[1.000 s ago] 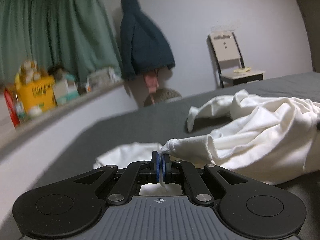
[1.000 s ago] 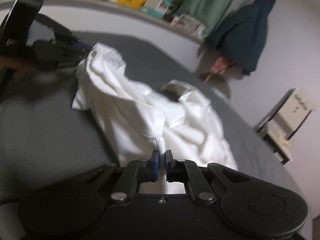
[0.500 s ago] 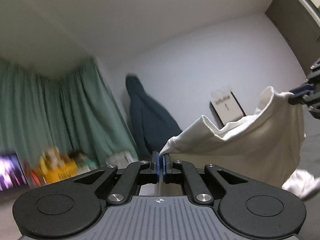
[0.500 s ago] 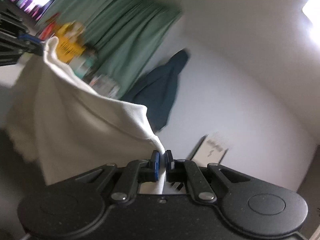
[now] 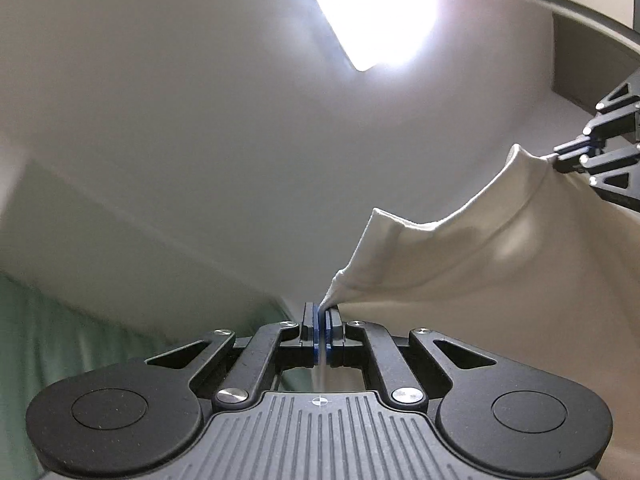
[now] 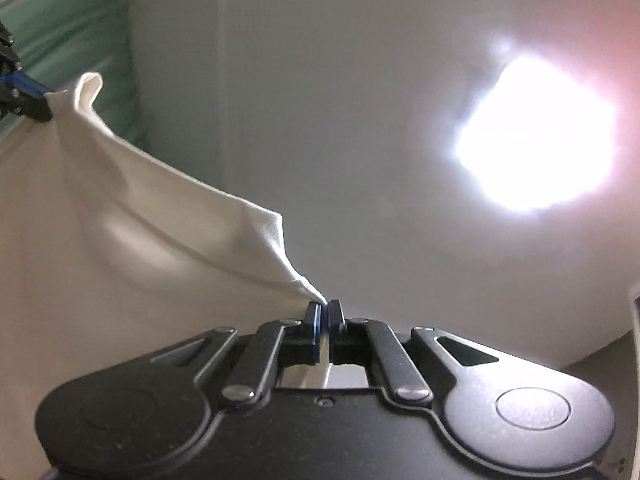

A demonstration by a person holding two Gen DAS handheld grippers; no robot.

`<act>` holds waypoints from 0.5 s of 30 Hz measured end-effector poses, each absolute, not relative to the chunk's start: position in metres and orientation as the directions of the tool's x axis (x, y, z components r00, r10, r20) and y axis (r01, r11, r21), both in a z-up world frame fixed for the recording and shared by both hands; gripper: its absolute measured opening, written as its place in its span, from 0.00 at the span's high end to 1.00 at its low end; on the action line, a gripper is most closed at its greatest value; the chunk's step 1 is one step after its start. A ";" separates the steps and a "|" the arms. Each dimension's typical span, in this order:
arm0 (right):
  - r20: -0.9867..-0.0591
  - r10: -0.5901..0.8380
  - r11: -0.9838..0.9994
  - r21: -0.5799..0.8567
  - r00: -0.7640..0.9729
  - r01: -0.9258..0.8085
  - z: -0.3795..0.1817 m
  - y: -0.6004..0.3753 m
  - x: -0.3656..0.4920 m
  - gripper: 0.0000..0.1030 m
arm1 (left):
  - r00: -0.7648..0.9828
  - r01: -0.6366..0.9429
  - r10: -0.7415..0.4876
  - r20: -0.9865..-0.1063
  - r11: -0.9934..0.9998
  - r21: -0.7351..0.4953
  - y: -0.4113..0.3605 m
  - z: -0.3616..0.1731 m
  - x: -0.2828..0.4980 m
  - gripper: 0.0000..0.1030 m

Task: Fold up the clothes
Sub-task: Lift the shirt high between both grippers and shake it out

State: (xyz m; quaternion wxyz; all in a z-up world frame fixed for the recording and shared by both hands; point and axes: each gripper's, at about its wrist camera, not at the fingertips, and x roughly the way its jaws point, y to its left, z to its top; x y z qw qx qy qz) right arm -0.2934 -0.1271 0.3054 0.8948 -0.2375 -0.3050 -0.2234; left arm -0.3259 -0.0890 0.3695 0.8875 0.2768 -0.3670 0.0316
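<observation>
A white garment (image 5: 500, 280) hangs in the air, stretched between both grippers. My left gripper (image 5: 322, 312) is shut on one corner of its top edge and tilts up toward the ceiling. In the left wrist view the right gripper (image 5: 560, 156) appears at the far right, pinching the other corner. My right gripper (image 6: 325, 307) is shut on that corner of the white garment (image 6: 100, 260); the left gripper (image 6: 34, 90) shows at the far left edge of the right wrist view. The cloth sags between the two grips and drops out of sight below.
Both cameras look up at a pale ceiling with a bright ceiling lamp (image 5: 376, 8) (image 6: 532, 136). A green curtain (image 5: 60, 340) (image 6: 76, 32) hangs at the left. A door frame or cabinet top (image 5: 580, 40) sits at the upper right. The bed is out of view.
Both grippers have risen from the grey bed and tipped upward, lifting the white garment off it. The view swung from bed and room to the ceiling; the cloth now hangs spread between them.
</observation>
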 end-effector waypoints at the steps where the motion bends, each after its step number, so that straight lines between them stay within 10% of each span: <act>1: 0.680 -0.251 0.789 -0.269 0.689 0.553 0.313 -0.127 -0.301 0.96 | 0.701 -0.280 -0.143 0.698 0.845 0.455 -0.089 0.381 -0.335 0.97; 8: 0.789 -0.243 0.800 -0.165 0.564 0.576 0.338 -0.125 -0.342 0.96 | 0.590 -0.353 -0.126 0.798 0.848 0.395 -0.095 0.405 -0.368 0.97; 15: 0.650 -0.251 0.753 -0.334 0.718 0.566 0.306 -0.136 -0.271 0.96 | 0.775 -0.244 -0.122 0.620 0.847 0.472 -0.084 0.367 -0.293 0.97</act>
